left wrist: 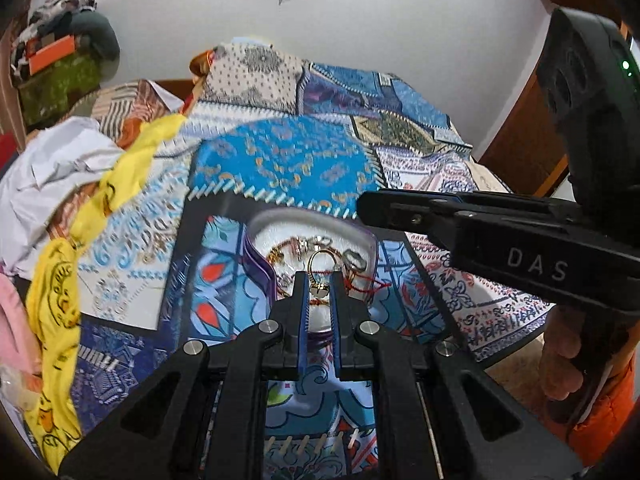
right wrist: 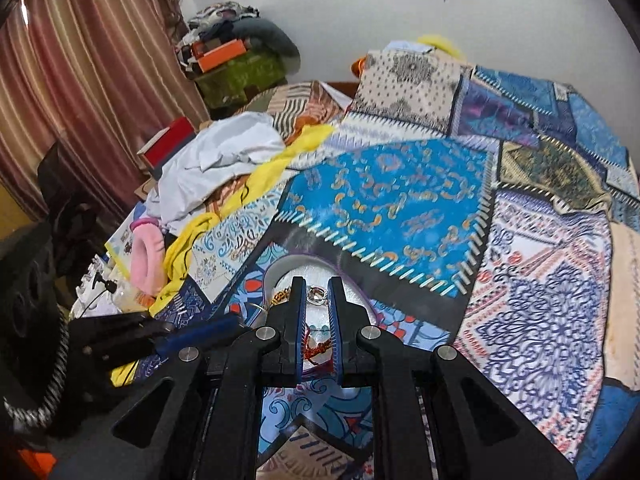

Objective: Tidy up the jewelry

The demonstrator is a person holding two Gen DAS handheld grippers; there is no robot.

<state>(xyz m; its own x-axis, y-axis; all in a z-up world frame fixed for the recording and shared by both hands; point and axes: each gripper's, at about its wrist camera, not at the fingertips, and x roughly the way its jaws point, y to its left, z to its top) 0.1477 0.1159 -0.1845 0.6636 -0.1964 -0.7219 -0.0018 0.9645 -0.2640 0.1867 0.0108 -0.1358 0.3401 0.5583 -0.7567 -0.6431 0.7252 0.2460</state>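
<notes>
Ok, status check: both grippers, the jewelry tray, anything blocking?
Left gripper shut, empty, above the jewelry tray. Right gripper shut, empty, over the same tray. Jewelry tangled inside, red thread trailing over the rim. Nothing blocking.

Dish (left wrist: 362, 236): near rim hidden behind the left gripper (left wrist: 320, 280) fingers; purple edge only partly seen.
Jewelry pile (left wrist: 316, 246): pieces tangled and small; separate items cannot be told apart.
Ring (left wrist: 320, 258): lower part masked by the blue pads.
Red thread (right wrist: 316, 346): seen only through the gap of the right gripper (right wrist: 318, 284); extent unknown.
Person's hand (left wrist: 564, 356): cut off by the right edge.
Quilt (right wrist: 384, 184): pattern blurred.
</notes>
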